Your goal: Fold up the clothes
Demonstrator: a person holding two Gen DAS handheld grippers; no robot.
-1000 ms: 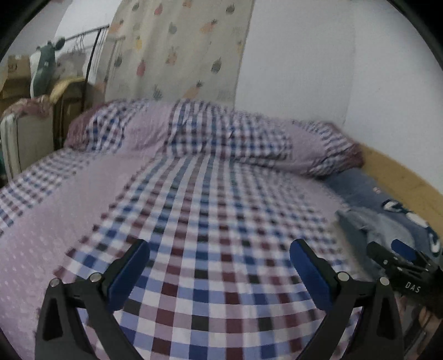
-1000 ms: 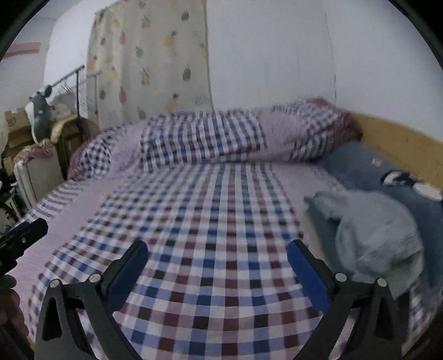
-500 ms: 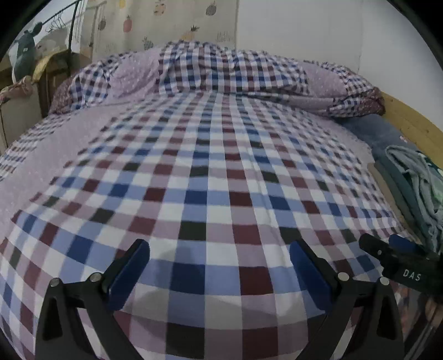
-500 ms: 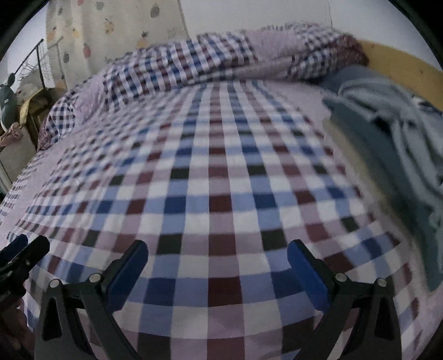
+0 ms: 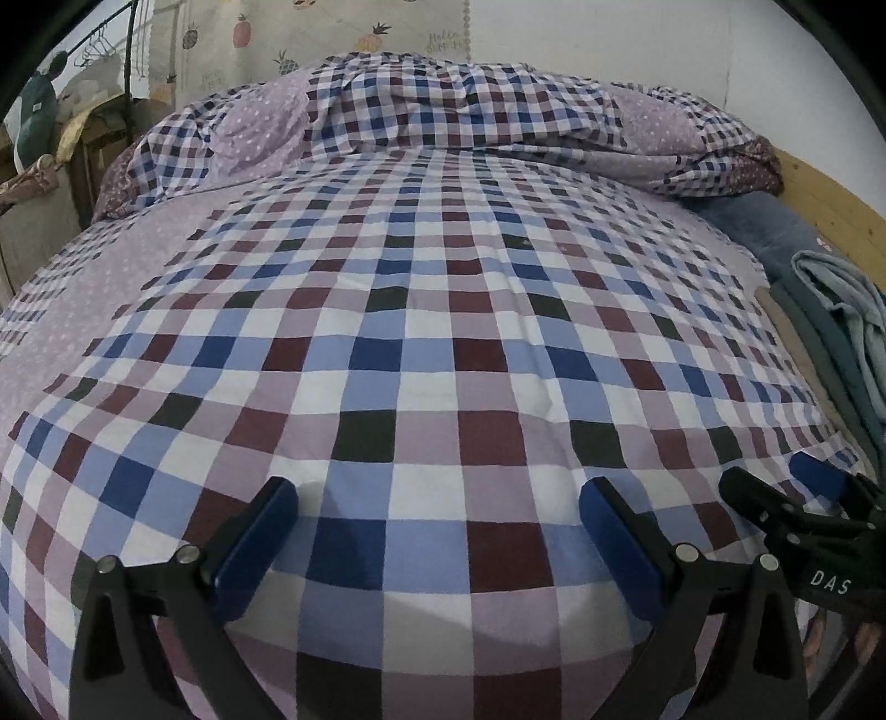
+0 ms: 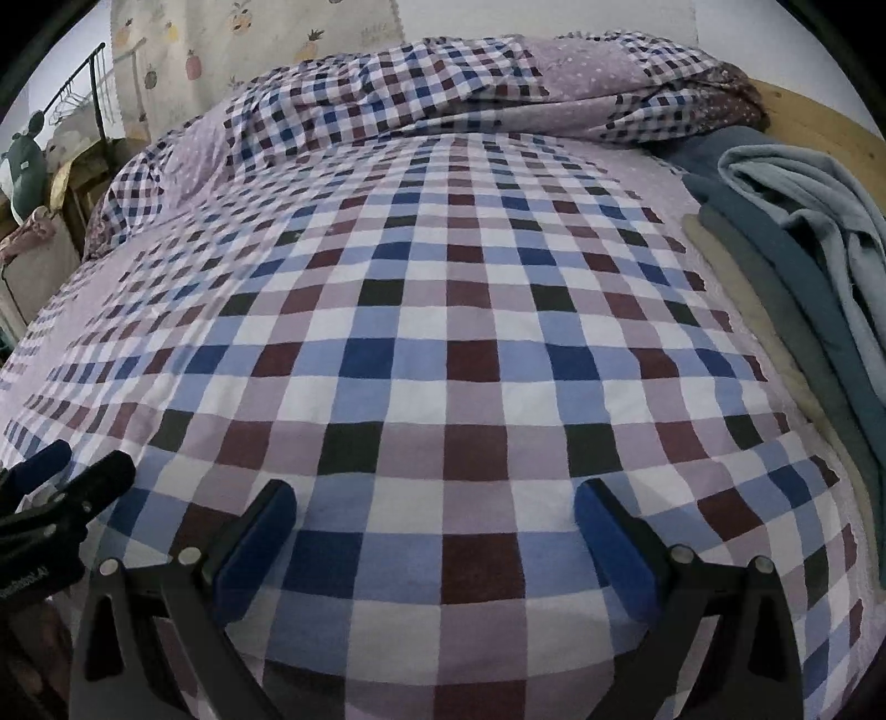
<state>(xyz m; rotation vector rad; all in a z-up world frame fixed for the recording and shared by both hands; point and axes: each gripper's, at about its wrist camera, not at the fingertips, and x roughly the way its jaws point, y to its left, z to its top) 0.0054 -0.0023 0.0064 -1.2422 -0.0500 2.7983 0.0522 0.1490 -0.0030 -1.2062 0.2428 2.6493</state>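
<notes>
A pile of clothes lies along the bed's right side: a rumpled light blue garment [image 6: 819, 205] on top of folded dark teal pieces [image 6: 775, 266]. It also shows in the left wrist view [image 5: 847, 310]. My left gripper [image 5: 437, 531] is open and empty, low over the checked bedsheet [image 5: 421, 332] near its front edge. My right gripper [image 6: 434, 531] is open and empty, low over the same sheet, left of the pile. Each gripper shows in the other's view, the right one [image 5: 797, 504] and the left one [image 6: 61, 487].
A bunched checked quilt [image 6: 443, 94] lies across the head of the bed. A wooden bed frame [image 6: 819, 122] runs along the right. A clothes rack and a plush toy [image 5: 33, 105] stand at the far left. A fruit-print curtain [image 5: 332, 33] hangs behind.
Both grippers have dropped and tilted down toward the bedsheet, which now fills the views. The clothes pile has come closer on the right. Both stay open.
</notes>
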